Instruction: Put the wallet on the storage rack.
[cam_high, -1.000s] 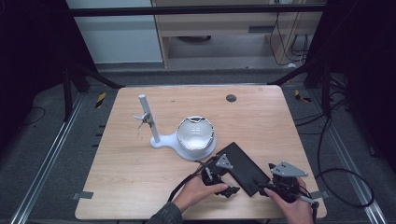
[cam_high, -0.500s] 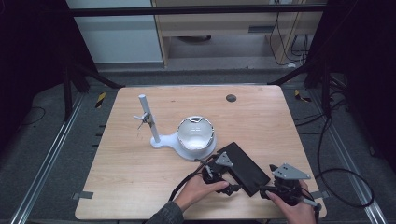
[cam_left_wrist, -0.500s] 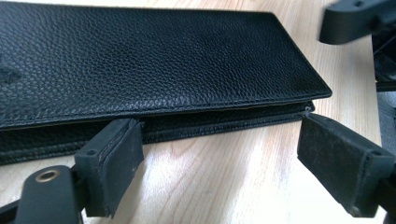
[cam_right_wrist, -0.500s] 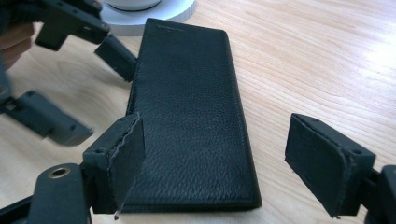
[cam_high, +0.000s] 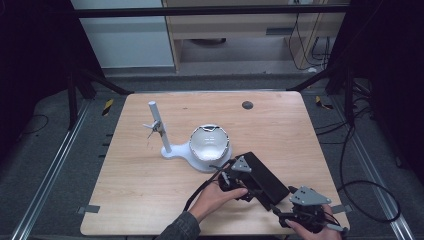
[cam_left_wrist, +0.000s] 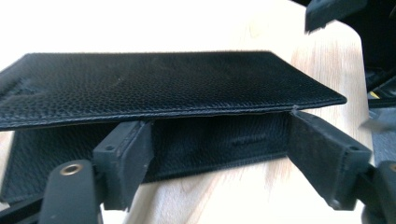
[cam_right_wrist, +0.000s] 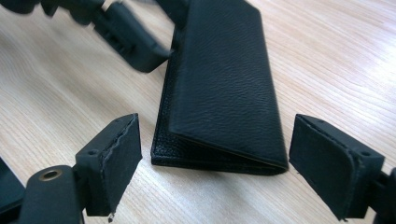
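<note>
Your left fingers (cam_left_wrist: 233, 158) stand apart along the wallet's (cam_left_wrist: 168, 88) long open edge, one pad (cam_left_wrist: 126, 161) under the raised top flap; they have just been closing a little, with the wallet's edge between them, and I cannot tell that they press on it. Your right fingers (cam_right_wrist: 215, 163) are released at its short end, a pad (cam_right_wrist: 112, 163) well clear on either side; they have just been opening. The wallet (cam_right_wrist: 224, 84) lies folded on the bench (cam_right_wrist: 336, 60), its top flap lifted slightly. From above, the left gripper (cam_high: 239, 176) sits at the wallet's (cam_high: 265, 177) left side, the right gripper (cam_high: 305, 210) near the bench's (cam_high: 150, 190) front right corner. Just beyond stands a white bowl (cam_high: 210, 142) on a white stand (cam_high: 165, 145).
</note>
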